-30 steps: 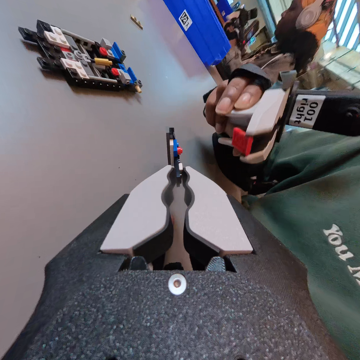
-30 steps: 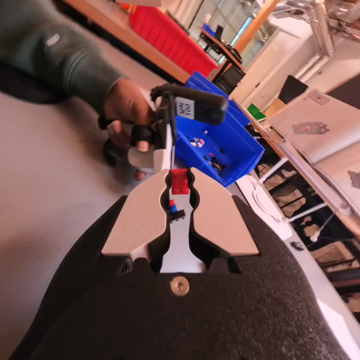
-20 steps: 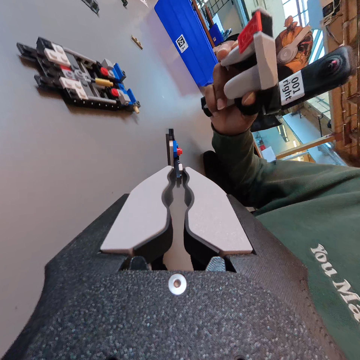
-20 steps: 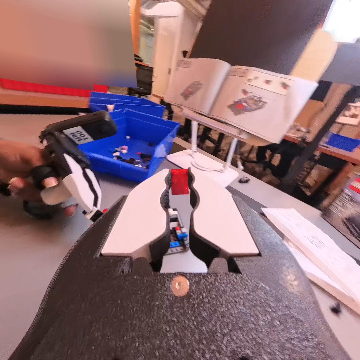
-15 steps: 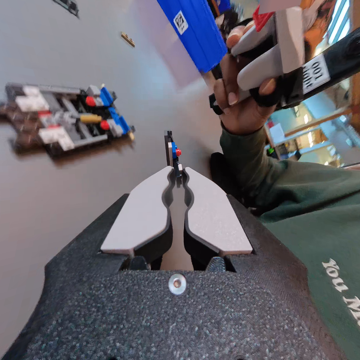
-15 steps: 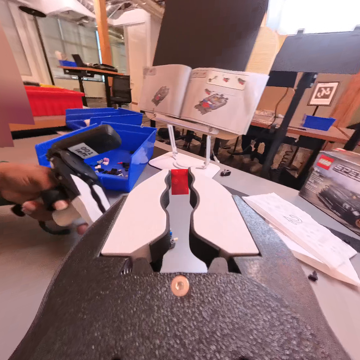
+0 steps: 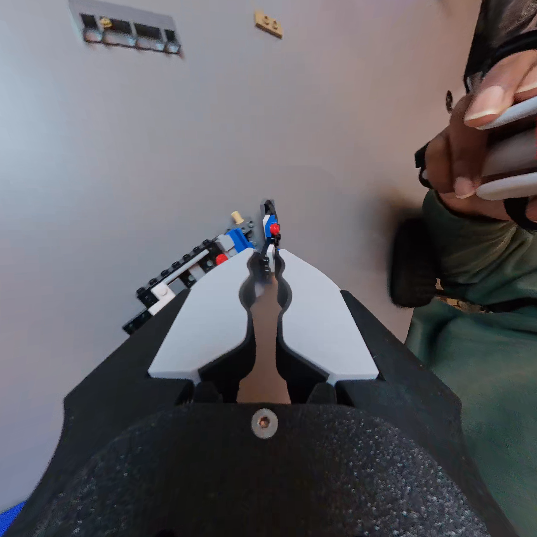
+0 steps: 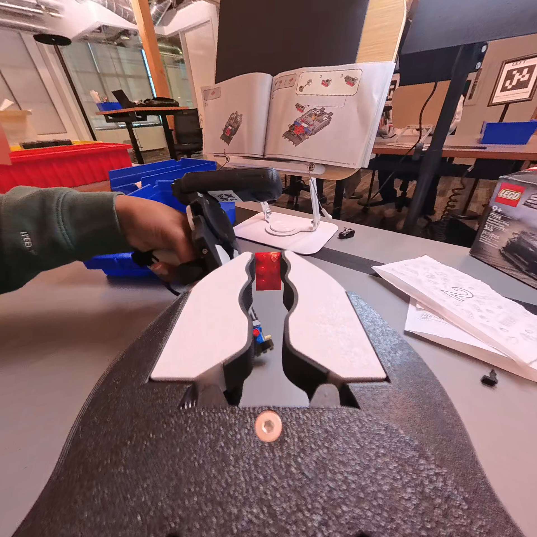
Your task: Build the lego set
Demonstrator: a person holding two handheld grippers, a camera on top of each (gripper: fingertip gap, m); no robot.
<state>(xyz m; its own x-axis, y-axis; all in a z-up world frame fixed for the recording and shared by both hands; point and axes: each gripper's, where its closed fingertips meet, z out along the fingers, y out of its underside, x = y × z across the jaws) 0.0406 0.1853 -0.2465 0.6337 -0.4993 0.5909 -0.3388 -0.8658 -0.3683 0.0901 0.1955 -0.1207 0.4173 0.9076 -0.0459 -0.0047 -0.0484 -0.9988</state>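
Observation:
My left gripper (image 7: 266, 255) is shut on a small black, white, blue and red brick sub-assembly (image 7: 269, 226), which sticks out past the fingertips. Just beyond and to the left, a larger black and grey brick chassis (image 7: 186, 273) lies on the grey table, partly hidden by my left finger. My right gripper (image 8: 268, 258) is shut on a flat red brick plate (image 8: 268, 276) and holds it above the table. In the right wrist view the left gripper (image 8: 215, 232), held by a hand, is just left of my tips, and the chassis (image 8: 261, 337) shows through the gap.
A grey brick strip (image 7: 128, 32) and a tan plate (image 7: 268, 21) lie farther off. An open instruction booklet (image 8: 290, 116) stands on a white stand. Blue bins (image 8: 162, 180) sit behind the left hand. Paper bags (image 8: 465, 305), a set box (image 8: 508, 226) and small black pieces (image 8: 347, 232) lie at right. Left tips to right tips: about 12 cm.
My left gripper has swung down over the chassis, which now lies right at its tips. My right gripper has turned to face the booklet and lowered, still holding the red plate.

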